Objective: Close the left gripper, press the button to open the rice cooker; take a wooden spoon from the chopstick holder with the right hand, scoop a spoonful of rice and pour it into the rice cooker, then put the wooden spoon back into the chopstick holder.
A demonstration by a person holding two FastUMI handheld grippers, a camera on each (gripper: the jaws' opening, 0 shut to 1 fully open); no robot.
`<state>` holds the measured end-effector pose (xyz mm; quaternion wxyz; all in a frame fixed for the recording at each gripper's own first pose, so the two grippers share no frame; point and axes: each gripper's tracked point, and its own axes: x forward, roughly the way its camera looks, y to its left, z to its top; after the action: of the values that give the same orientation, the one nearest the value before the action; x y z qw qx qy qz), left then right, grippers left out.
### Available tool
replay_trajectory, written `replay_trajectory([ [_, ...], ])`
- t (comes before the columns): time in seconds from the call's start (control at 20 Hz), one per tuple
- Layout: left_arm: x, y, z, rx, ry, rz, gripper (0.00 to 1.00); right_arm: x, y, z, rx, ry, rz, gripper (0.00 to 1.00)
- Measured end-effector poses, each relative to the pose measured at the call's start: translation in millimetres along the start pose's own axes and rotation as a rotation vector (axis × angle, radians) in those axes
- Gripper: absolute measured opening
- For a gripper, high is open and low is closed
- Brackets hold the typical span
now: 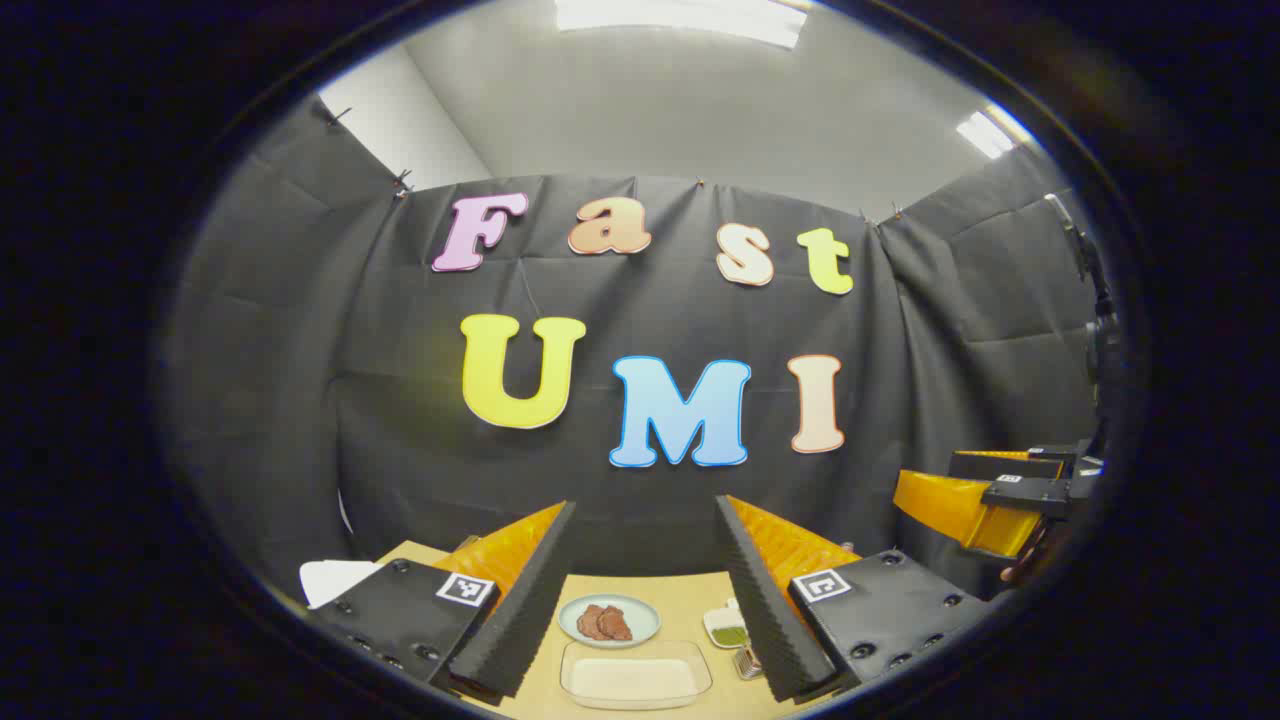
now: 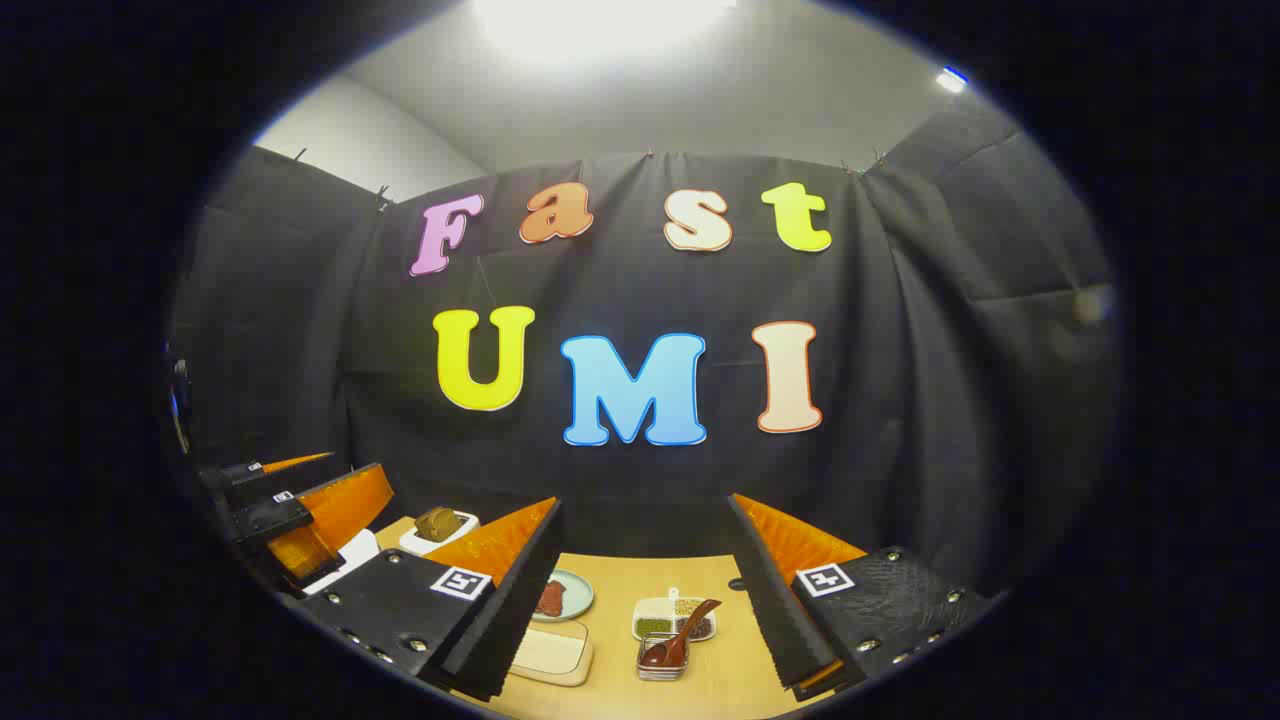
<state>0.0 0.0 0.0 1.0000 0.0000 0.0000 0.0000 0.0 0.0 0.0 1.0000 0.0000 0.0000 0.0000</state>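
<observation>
While both claws gape wide above the table [image 2: 620, 580]: wooden spoon [image 2: 680, 635] beside seasoning dish [image 2: 655, 618], meat plate [image 1: 610, 620].

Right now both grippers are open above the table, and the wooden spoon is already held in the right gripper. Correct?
Not quite. Both are open, but the right gripper holds nothing. The right gripper view shows the wooden spoon resting in its holder on the table. The left gripper is open too.
</observation>
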Motion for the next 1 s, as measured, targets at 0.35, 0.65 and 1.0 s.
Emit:
replay_trajectory([
  [0.35,8.8,1.3,3.3,-0.005,0.004,-0.056,0.95,-1.4,16.0,5.8,0.047,-0.019,-0.018,0.96],
  [0.65,9.9,11.1,-3.7,-0.012,0.024,-0.043,0.92,6.4,26.8,-7.2,0.017,0.006,-0.011,0.96],
  [1.0,2.5,15.5,-15.3,0.000,0.050,-0.042,0.95,10.1,34.3,-15.3,0.045,0.029,0.019,0.96],
])
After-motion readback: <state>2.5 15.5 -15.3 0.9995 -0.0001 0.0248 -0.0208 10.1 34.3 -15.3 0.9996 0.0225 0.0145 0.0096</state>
